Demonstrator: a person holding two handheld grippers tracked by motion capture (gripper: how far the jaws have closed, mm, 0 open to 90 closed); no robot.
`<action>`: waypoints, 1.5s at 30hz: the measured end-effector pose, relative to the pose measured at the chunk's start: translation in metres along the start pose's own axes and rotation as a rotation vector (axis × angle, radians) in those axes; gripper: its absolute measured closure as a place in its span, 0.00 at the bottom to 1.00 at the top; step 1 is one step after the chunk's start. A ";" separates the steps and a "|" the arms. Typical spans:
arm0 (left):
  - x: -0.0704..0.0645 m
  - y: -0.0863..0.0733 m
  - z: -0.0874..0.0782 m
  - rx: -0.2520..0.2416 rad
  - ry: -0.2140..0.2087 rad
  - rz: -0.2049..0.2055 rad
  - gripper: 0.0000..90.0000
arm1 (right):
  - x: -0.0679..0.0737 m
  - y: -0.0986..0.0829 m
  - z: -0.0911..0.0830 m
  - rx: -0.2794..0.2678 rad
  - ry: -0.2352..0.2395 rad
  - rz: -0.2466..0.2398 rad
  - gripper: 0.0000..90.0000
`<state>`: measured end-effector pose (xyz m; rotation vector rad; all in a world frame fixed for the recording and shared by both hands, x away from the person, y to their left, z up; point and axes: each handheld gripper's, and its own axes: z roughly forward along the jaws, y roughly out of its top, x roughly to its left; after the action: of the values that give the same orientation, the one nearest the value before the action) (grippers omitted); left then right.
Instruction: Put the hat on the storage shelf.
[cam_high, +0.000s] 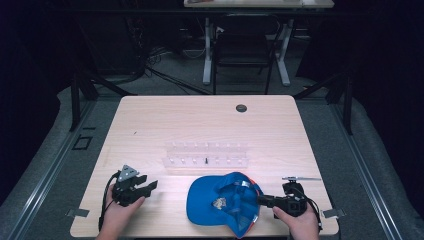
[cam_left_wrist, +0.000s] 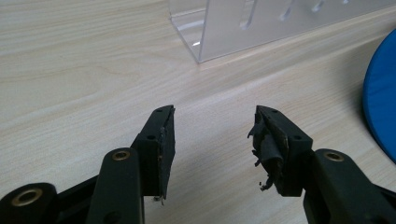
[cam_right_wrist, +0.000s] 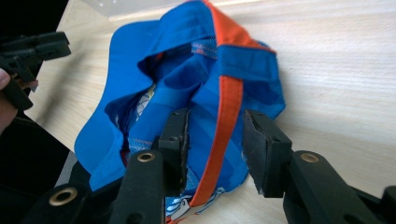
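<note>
Between the right gripper's (cam_right_wrist: 215, 140) spread jaws lies the blue cap's (cam_right_wrist: 187, 84) orange-trimmed edge; left gripper (cam_left_wrist: 212, 140) gapes empty.

The high view overlooks the whole table (cam_high: 150, 125); both gripper views sit close, sharing the blue cap (cam_high: 225, 202).

No text, brand or number can be read; a small printed patch inside the blue cap (cam_high: 220, 202) is too blurred.

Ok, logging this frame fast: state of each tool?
Left tool: open, holding nothing.
Right tool: open, jaws either side of the blue cap.
</note>
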<state>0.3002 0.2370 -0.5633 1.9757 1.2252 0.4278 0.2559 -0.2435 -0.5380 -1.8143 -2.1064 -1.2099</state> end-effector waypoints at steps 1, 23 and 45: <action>0.000 0.000 0.000 -0.001 -0.001 0.000 0.55 | 0.000 0.000 0.002 0.005 0.000 -0.004 0.68; 0.000 0.000 0.002 0.005 0.003 0.009 0.55 | -0.004 -0.004 0.012 0.066 0.131 0.039 0.75; -0.001 0.000 0.002 0.003 0.004 0.011 0.55 | -0.008 -0.001 0.001 0.044 0.137 0.097 0.86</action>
<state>0.3011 0.2353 -0.5645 1.9863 1.2187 0.4359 0.2579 -0.2489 -0.5437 -1.7397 -1.9333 -1.2176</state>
